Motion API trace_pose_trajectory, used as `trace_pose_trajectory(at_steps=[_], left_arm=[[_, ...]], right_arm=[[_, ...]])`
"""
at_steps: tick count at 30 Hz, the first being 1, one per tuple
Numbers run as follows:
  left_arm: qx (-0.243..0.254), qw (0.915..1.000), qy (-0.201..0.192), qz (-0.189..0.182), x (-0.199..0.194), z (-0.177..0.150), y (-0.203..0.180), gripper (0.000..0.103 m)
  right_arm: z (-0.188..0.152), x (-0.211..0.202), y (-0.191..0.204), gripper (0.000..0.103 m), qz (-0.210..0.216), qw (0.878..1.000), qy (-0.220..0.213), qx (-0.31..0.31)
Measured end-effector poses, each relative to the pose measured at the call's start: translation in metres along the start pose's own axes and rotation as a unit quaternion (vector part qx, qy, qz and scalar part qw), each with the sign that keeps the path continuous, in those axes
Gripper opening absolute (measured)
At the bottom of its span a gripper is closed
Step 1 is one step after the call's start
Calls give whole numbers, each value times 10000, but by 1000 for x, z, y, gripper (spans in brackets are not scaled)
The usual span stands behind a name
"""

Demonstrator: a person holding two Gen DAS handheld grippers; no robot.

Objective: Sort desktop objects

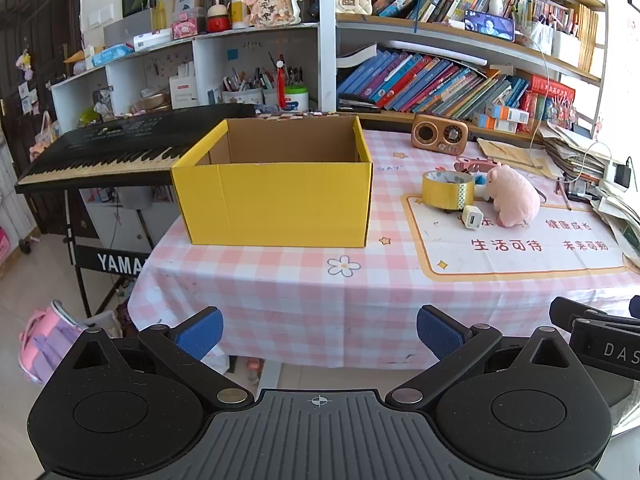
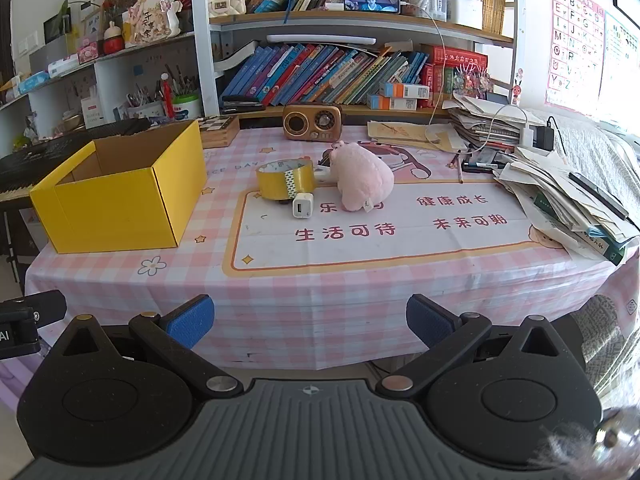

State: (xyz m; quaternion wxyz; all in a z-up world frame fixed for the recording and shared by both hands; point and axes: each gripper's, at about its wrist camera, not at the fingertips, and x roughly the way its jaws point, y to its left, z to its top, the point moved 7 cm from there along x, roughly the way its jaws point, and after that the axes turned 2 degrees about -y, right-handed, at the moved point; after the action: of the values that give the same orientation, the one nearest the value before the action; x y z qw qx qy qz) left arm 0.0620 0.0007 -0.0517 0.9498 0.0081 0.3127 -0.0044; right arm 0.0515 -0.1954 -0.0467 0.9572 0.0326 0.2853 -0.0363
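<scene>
Pink-checked tablecloth (image 2: 320, 300) covers the desk, bookshelves (image 2: 340, 68) behind, black keyboard (image 1: 112, 148) off to the left. Yellow box (image 2: 120, 196) sits open-topped at desk's left side, nothing visible inside. Yellow tape roll (image 2: 285, 179), white charger block (image 2: 302, 205) and pink plush toy (image 2: 362, 178) cluster mid-desk, right of the box; charger just in front of the tape, plush touching neither gripper. Left gripper (image 1: 320, 334) & right gripper (image 2: 310, 322) both spread wide, nothing between the pads, hovering short of the desk's near edge.

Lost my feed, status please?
Both jaws open, empty. Yellow tape roll, white charger cube, pink plush toy beside yellow cardboard box. Nothing blocking.
</scene>
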Motion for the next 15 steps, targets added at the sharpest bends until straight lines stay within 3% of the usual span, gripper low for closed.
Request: trace_pose_trajectory(at_steps=[15], left_arm=[[29,10000,88,-13,5,1,2,103]], right_arm=[[-6,12,2,103,8,10000,60,-14]])
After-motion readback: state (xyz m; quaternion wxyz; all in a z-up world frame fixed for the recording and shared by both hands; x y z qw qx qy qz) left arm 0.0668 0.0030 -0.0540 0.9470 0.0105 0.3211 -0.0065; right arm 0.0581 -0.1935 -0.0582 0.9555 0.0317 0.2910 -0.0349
